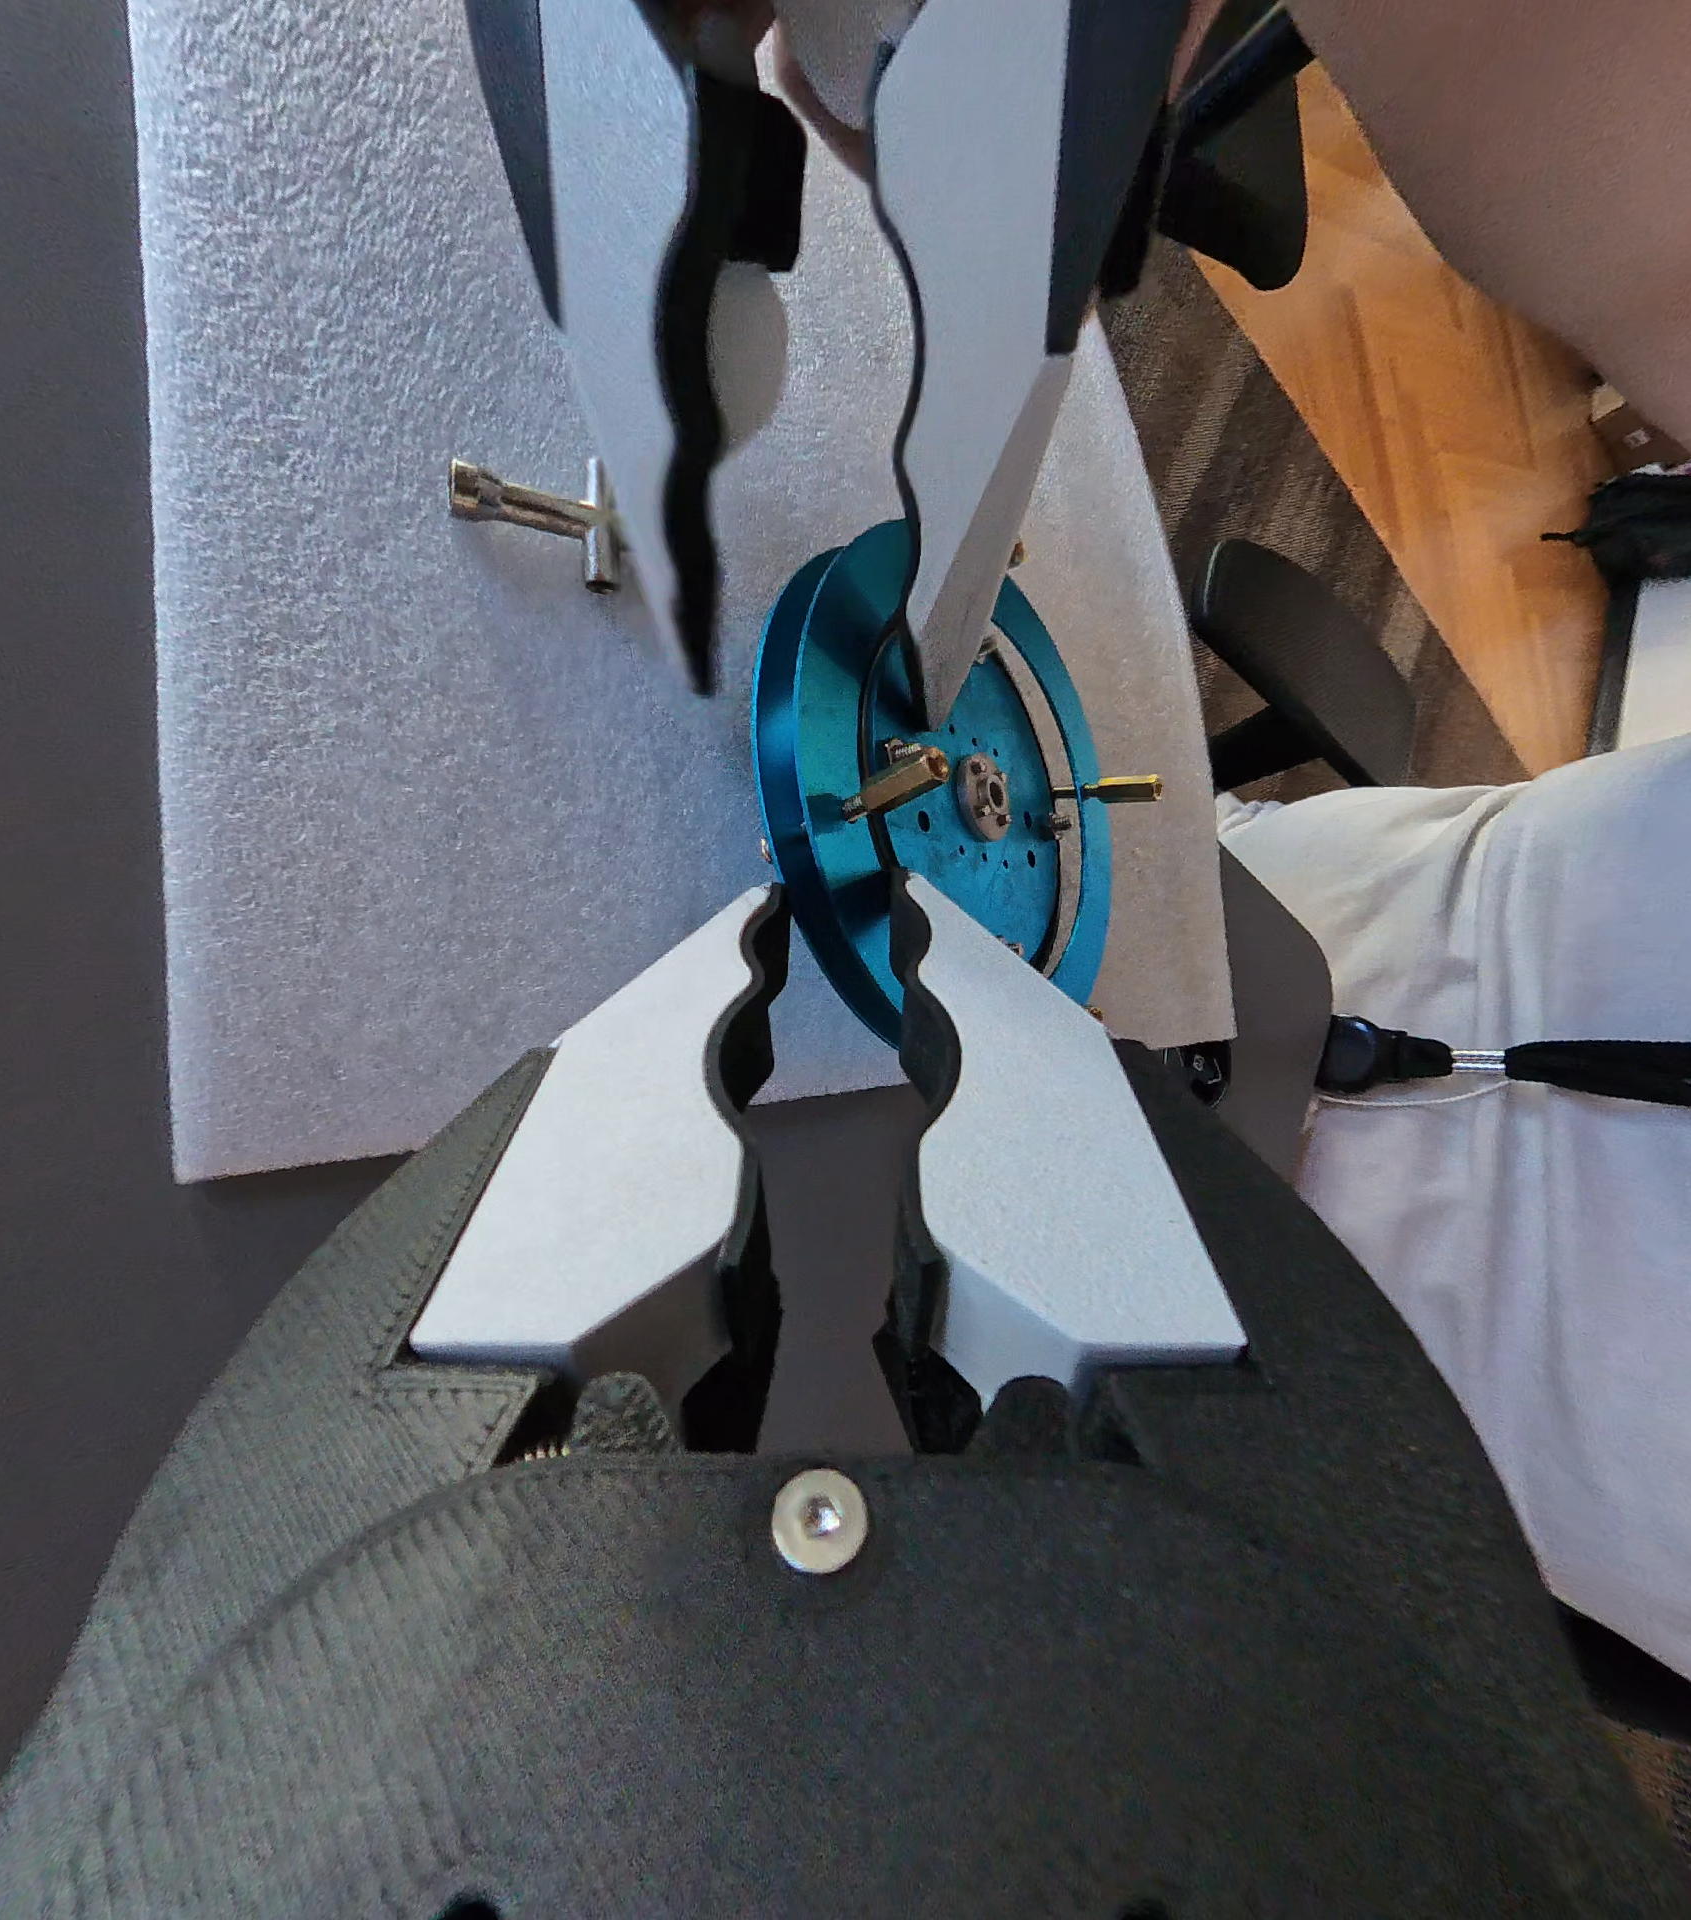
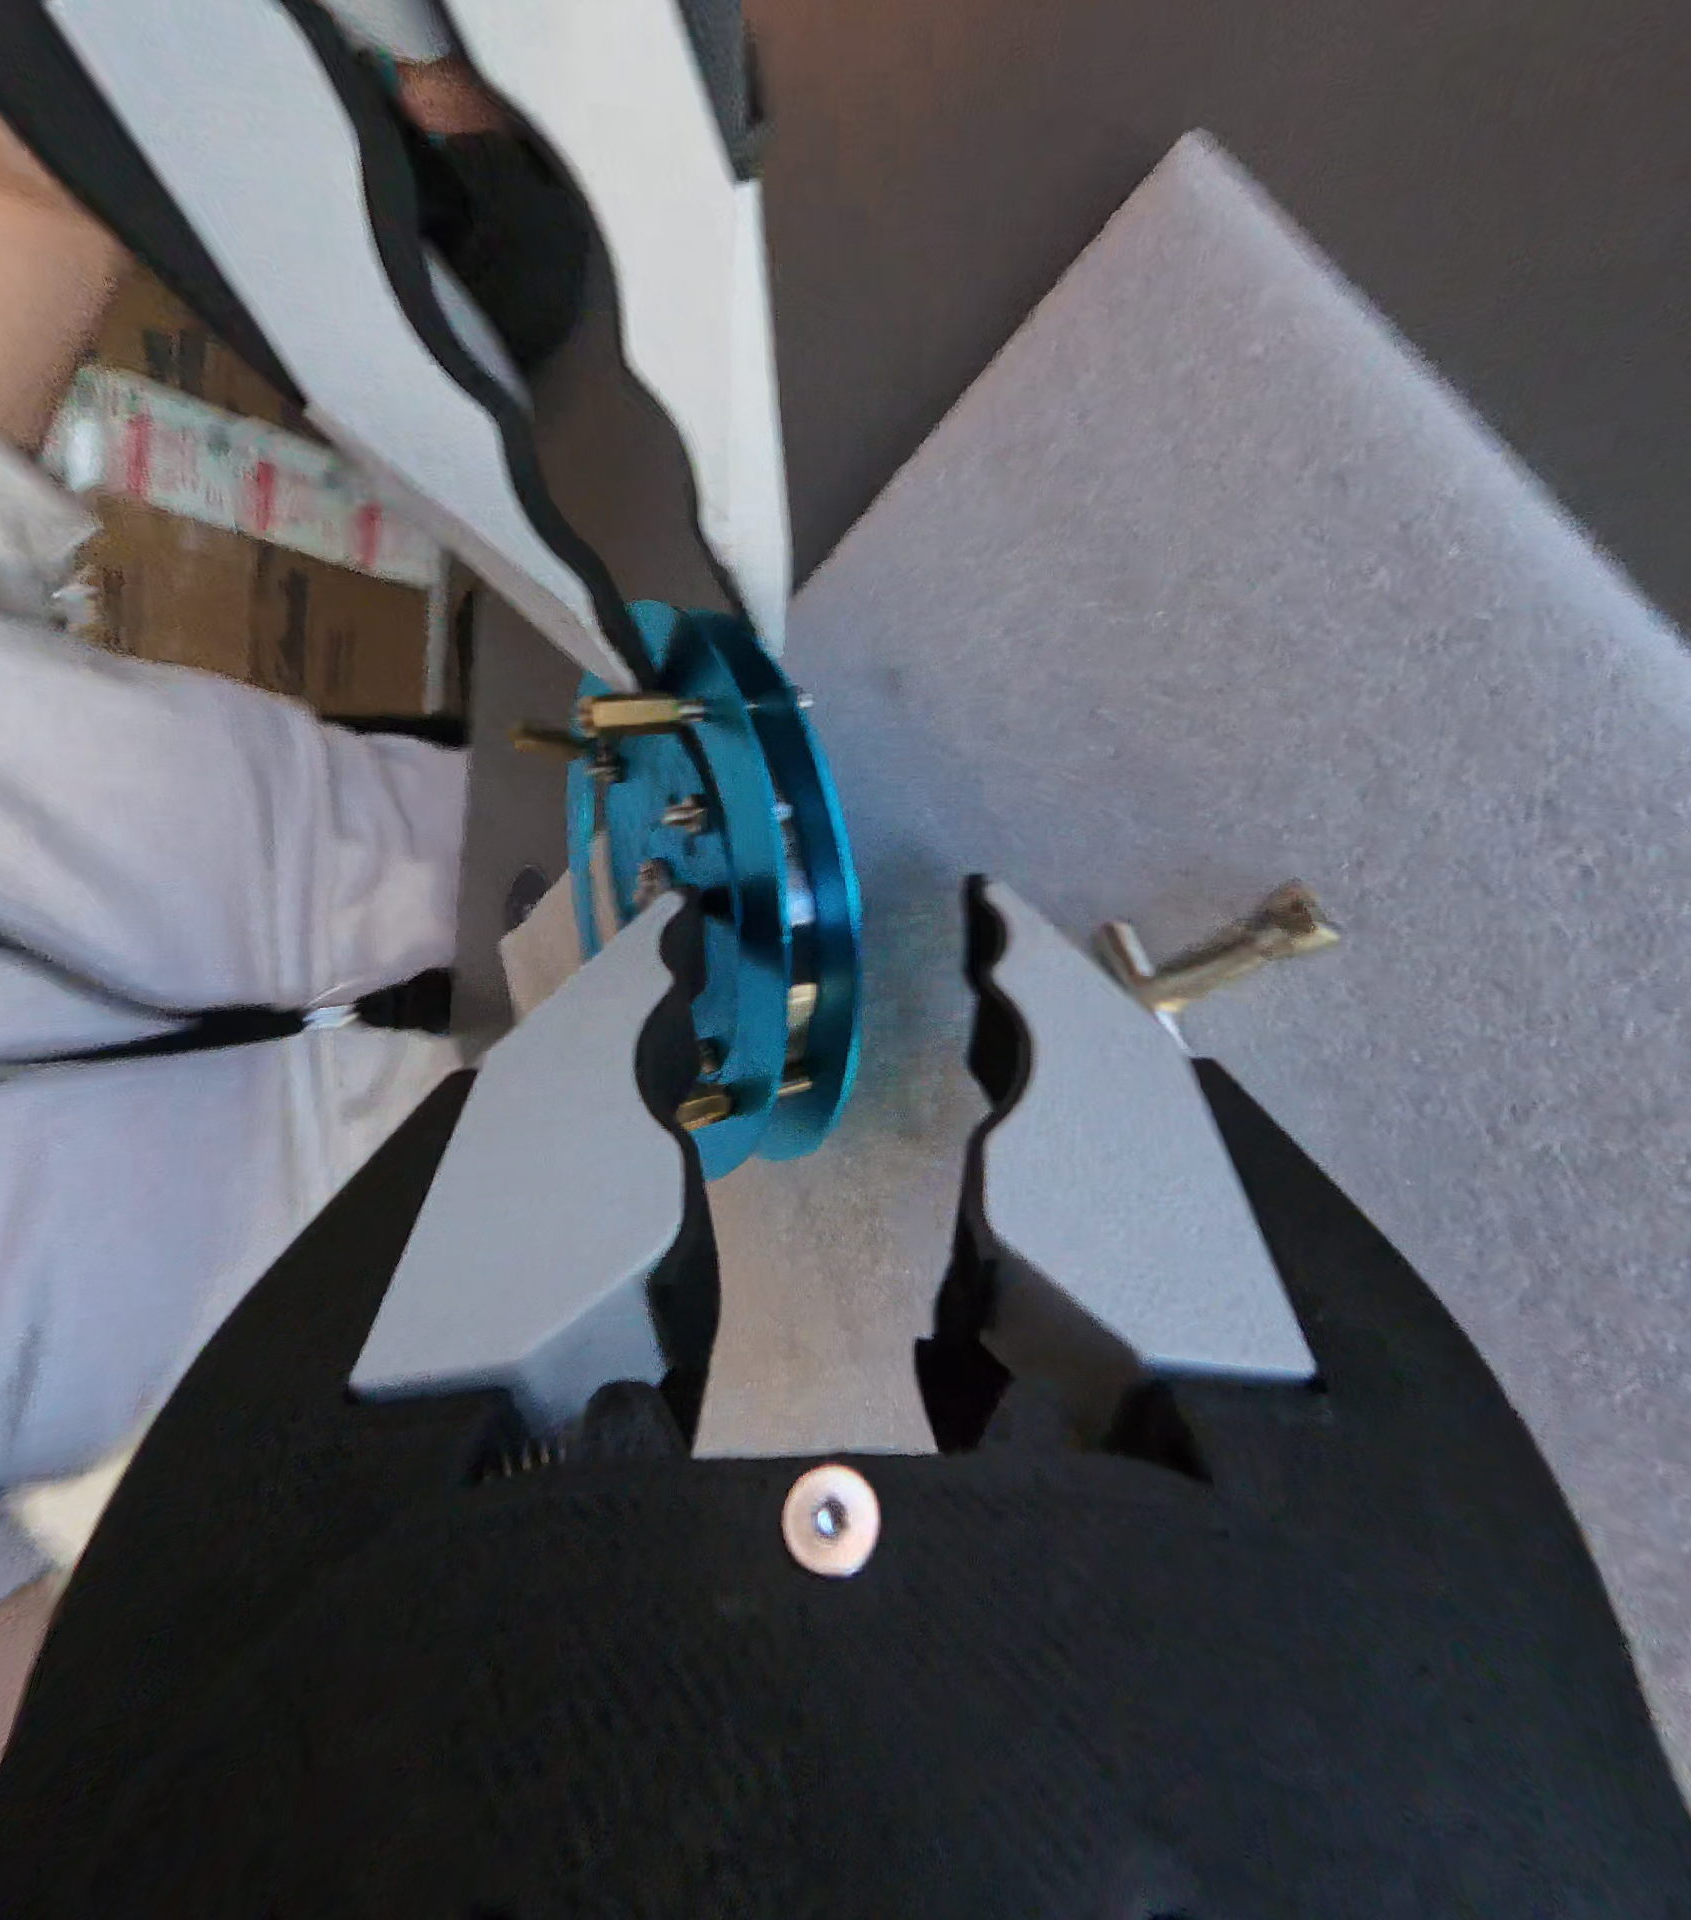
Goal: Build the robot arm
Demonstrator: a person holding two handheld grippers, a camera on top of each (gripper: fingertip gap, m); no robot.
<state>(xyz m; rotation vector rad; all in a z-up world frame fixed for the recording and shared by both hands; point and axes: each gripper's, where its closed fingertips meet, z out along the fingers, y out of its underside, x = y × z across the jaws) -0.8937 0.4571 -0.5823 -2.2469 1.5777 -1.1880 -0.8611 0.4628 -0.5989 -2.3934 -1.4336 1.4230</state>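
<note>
Blue metal wheel (image 1: 934, 821), one only, stands on its edge on a single grey foam mat (image 1: 353, 727) that lies on a dark tabletop (image 1: 10, 623). It is built of two blue discs set face to face, and its open face carries a small hub and several brass standoffs (image 1: 898, 784); three of them show clearly in the left wrist view. Left gripper (image 1: 836, 894) pinches the wheel's rim, one finger on either side of the disc. Right gripper (image 2: 825, 899) stands spread, with one fingertip against the wheel's face and the other clear of it on the far side. One silver cross-shaped wrench (image 1: 550, 514) lies flat on the mat, well apart from the wheel. A person's white clothing (image 1: 1547, 1091) fills the side of both views.
</note>
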